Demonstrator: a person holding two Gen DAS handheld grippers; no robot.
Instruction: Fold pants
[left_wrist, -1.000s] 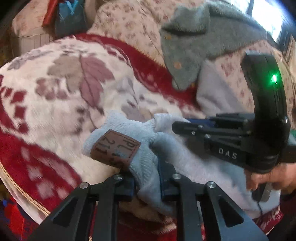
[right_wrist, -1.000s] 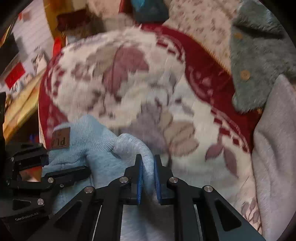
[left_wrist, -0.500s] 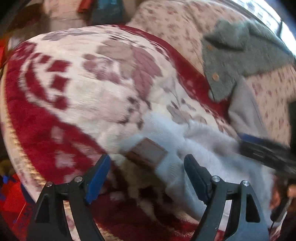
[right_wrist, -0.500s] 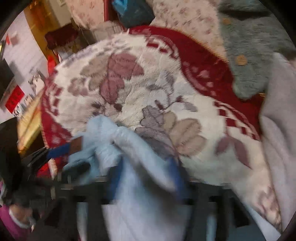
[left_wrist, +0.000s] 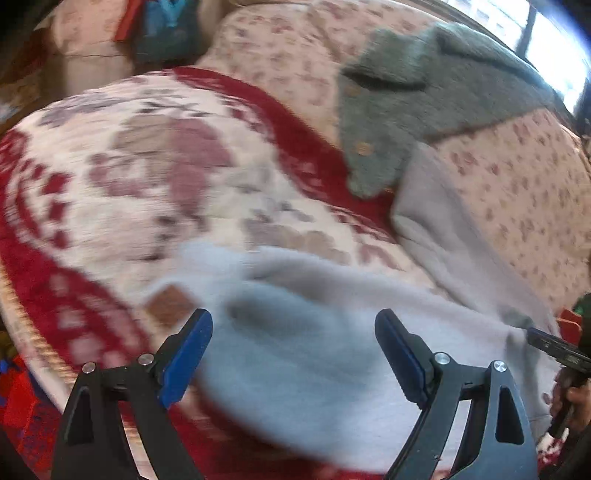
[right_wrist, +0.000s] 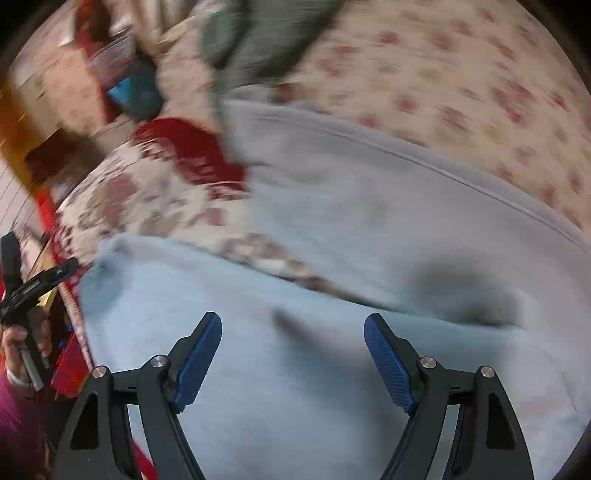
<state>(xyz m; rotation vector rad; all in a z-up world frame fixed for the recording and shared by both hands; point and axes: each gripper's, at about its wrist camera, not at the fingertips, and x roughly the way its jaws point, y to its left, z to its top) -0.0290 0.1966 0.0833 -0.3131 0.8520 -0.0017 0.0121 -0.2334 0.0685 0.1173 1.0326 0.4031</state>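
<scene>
The light blue-grey pants (left_wrist: 314, 350) lie on a red and cream patterned blanket (left_wrist: 129, 177). A brown patch (left_wrist: 168, 304) marks one end. My left gripper (left_wrist: 293, 350) is open and empty just above the pants. In the right wrist view the pants (right_wrist: 295, 350) spread below my right gripper (right_wrist: 293, 350), which is open and empty. The left gripper (right_wrist: 37, 284) shows at the left edge there. The right gripper (left_wrist: 554, 349) shows at the right edge of the left wrist view. Both views are blurred by motion.
A grey fuzzy cardigan (left_wrist: 406, 103) lies on the floral sofa back (left_wrist: 517, 192). A blue bag (left_wrist: 162, 29) sits at the far end of the sofa. The blanket's edge drops off at the left (left_wrist: 22, 295).
Both grippers have let go of the pants end and opened wide. The pants dropped onto the blanket. The right gripper swung to the right, over the pants' wider part.
</scene>
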